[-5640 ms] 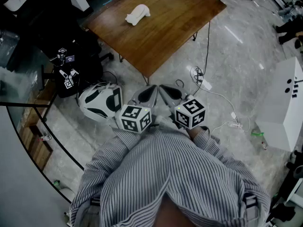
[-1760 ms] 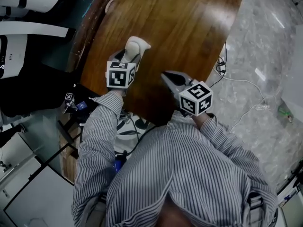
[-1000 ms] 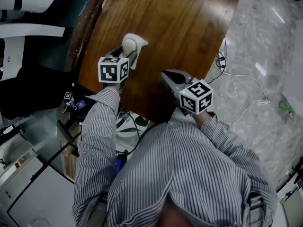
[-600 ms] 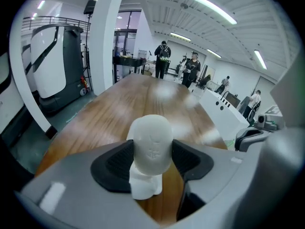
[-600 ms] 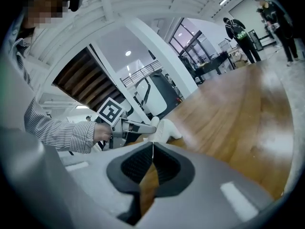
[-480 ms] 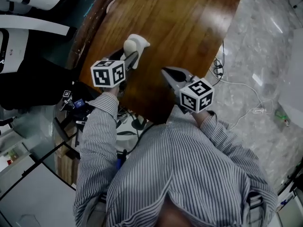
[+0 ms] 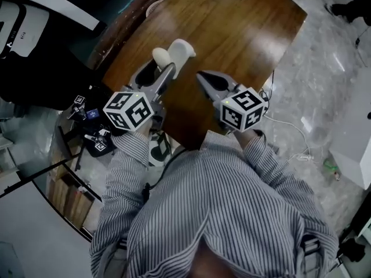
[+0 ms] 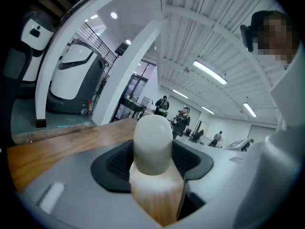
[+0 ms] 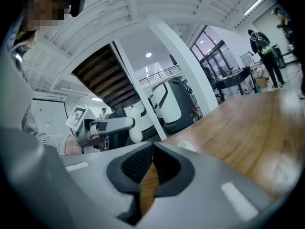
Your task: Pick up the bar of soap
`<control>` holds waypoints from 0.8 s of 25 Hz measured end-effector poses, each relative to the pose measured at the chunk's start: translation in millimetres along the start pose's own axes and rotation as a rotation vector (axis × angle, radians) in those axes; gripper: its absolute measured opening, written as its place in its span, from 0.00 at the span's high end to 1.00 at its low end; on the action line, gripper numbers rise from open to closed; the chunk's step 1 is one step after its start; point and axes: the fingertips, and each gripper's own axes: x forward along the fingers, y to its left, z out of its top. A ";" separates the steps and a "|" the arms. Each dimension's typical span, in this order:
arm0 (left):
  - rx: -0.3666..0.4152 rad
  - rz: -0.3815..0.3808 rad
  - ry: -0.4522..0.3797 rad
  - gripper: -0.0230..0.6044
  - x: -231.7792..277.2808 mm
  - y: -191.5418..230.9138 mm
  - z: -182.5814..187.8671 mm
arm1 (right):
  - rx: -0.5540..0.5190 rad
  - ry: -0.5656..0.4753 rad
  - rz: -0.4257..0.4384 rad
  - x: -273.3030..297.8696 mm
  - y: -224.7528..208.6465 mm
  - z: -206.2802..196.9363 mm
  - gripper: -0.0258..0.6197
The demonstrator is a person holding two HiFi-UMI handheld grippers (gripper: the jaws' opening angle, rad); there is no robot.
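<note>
Nearest, below the striped shirt, the right gripper hangs over the near edge of the wooden table, jaws pressed together on nothing. Just left of it, the left gripper is clamped on the white bar of soap, above the table's left side. The grasp looks done. Whether the soap is fully off the wood is unclear, so carrying it clear may remain.

Open wooden counter stretches beyond the soap; only the right tongs stand close beside it.
</note>
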 end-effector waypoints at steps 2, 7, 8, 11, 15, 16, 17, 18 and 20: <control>-0.028 -0.016 -0.066 0.54 -14.2 -7.0 4.2 | -0.014 0.002 0.011 3.6 6.7 3.5 0.96; -0.058 -0.030 -0.188 0.54 -40.7 -21.1 3.9 | -0.026 -0.015 0.048 6.1 25.0 13.9 0.96; -0.067 -0.031 -0.209 0.54 -44.9 -23.8 2.0 | -0.030 -0.020 0.054 6.1 28.5 15.0 0.96; -0.091 -0.030 -0.247 0.54 -52.7 -30.3 -7.5 | -0.038 -0.030 0.061 4.5 35.1 15.8 0.96; -0.129 -0.011 -0.264 0.54 -60.4 -30.7 -22.2 | -0.055 -0.019 0.054 2.4 39.4 11.1 0.96; -0.138 -0.011 -0.264 0.54 -61.8 -29.8 -25.3 | -0.059 -0.015 0.054 2.1 40.7 9.6 0.96; -0.144 -0.012 -0.262 0.54 -62.8 -29.1 -28.1 | -0.061 -0.013 0.055 1.7 41.9 8.3 0.96; -0.146 -0.013 -0.259 0.54 -63.4 -28.4 -30.5 | -0.061 -0.012 0.055 1.0 42.7 7.0 0.96; -0.145 -0.013 -0.254 0.54 -63.8 -27.3 -34.1 | -0.060 -0.009 0.052 -0.5 43.4 4.4 0.96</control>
